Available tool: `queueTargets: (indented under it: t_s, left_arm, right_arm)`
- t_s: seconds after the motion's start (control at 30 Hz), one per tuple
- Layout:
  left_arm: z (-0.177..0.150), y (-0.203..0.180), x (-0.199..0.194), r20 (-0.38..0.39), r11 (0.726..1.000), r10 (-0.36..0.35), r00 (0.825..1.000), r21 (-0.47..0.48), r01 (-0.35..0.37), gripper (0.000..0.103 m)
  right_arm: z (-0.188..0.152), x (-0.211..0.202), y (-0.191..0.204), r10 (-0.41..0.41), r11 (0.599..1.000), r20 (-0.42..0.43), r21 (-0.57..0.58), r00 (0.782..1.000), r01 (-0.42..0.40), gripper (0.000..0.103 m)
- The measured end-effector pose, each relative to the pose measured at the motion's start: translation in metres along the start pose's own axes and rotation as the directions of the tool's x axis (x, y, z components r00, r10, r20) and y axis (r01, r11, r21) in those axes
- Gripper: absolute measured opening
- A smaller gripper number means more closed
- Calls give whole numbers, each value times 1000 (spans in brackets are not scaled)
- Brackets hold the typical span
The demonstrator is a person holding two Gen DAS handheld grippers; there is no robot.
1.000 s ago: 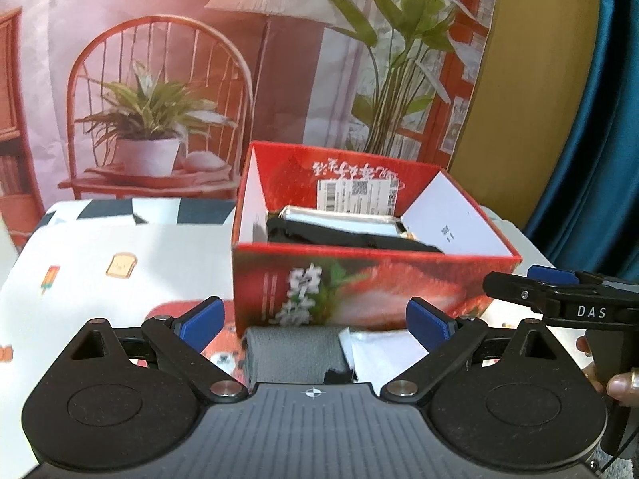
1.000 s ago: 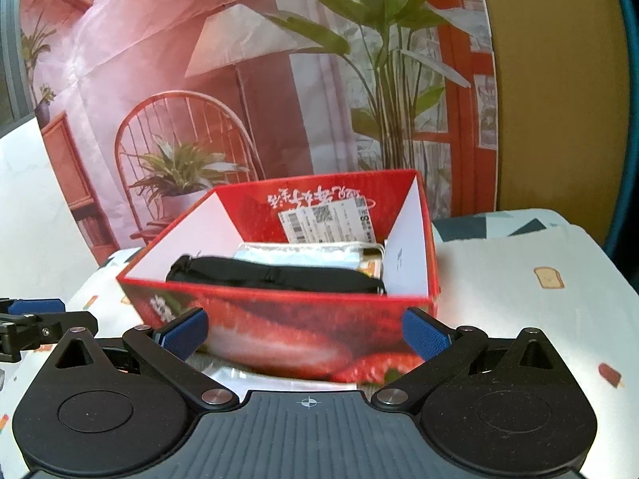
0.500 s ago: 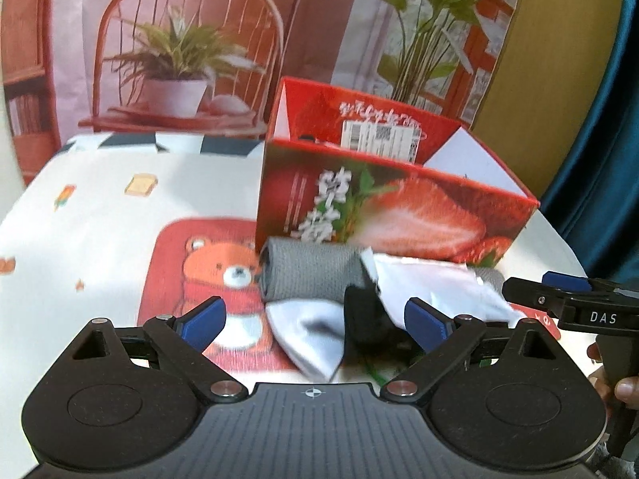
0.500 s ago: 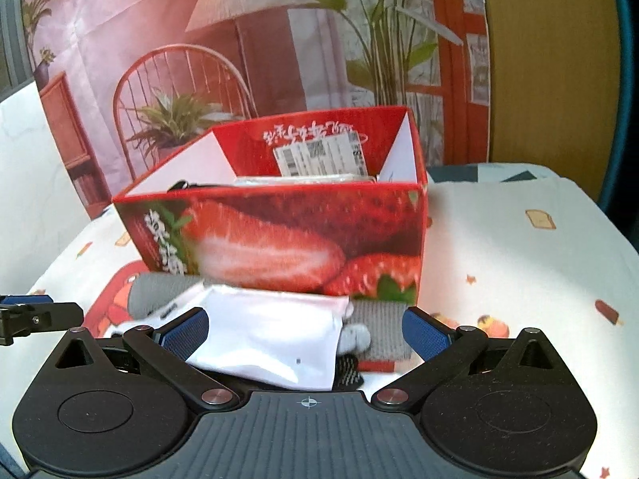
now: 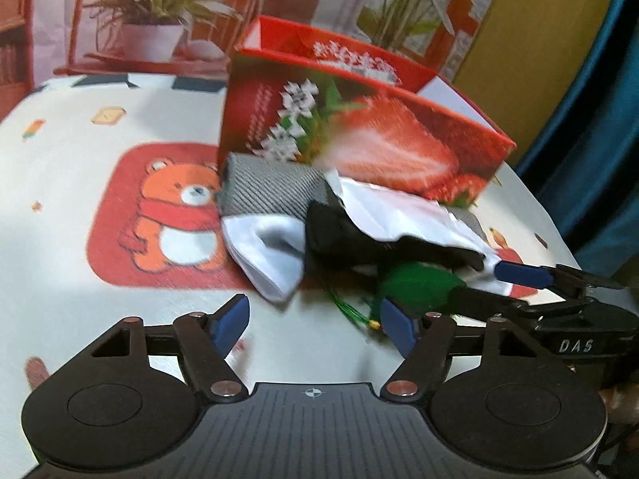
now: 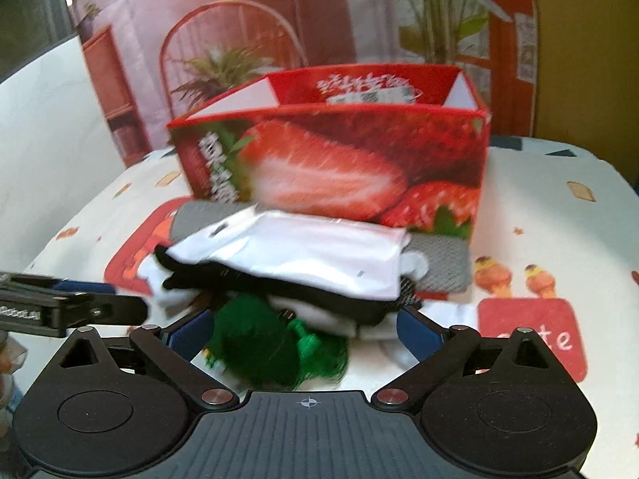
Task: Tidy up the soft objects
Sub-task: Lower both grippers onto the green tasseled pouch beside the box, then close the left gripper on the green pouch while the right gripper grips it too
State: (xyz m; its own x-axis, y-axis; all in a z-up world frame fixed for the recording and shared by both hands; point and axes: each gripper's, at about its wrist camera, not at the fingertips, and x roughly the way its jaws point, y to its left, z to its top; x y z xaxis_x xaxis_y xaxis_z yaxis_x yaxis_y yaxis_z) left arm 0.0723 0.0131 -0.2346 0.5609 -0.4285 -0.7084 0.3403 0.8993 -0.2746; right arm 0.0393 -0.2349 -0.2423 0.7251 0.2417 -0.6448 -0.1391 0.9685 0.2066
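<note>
- Left wrist view: the left gripper (image 5: 315, 325) hangs low over the tablecloth (image 5: 60, 183), its jaws apart and closing, with bare cloth and the tip of a white sock (image 5: 265, 253) between the blue pads; nothing is gripped.
- Only this view shows the whole bear print (image 5: 175, 211) on the cloth and the left end of the pile of soft things: a ribbed grey roll (image 5: 271, 189), the smooth white sock and a black cloth (image 5: 351, 233) lying across it.
- A crinkled white packet (image 5: 399, 211) lies on top, against the glossy cardboard strawberry box (image 5: 359, 127).
- The right gripper (image 5: 519, 279) enters from the right, one pad beside a fuzzy green item (image 5: 415, 285) with thin green cords.
- Right wrist view: the right gripper (image 6: 301, 329) is spread wide and closing; the green item (image 6: 255, 347) and the pile's near edge sit between its pads, though whether they touch is unclear.
- Only here do the grey knit's right end (image 6: 443, 263), the white packet (image 6: 311, 255) in full, the box's open top with a label, and the ice-cream prints show.
- The left gripper (image 6: 92, 299) juts in from the left.
</note>
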Motion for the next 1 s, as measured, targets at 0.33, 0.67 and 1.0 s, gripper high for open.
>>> queueTargets:
  t_s: [0.33,0.67,1.0]
  left_arm:
    - [0,4,10,-19,998,-55,998,-39,54,71]
    - [13,-11,43,-65,980,-190,980,-79,185,66]
    - [7,-12,62,-76,935,-323,943,-178,306,59]
  right_arm:
    - [-15,14,8,41,997,-65,-56,997,-45,76]
    - [-14,31,13,89,991,-92,-96,992,-98,70]
    - [-14,34,10,124,988,-90,-77,988,-131,65]
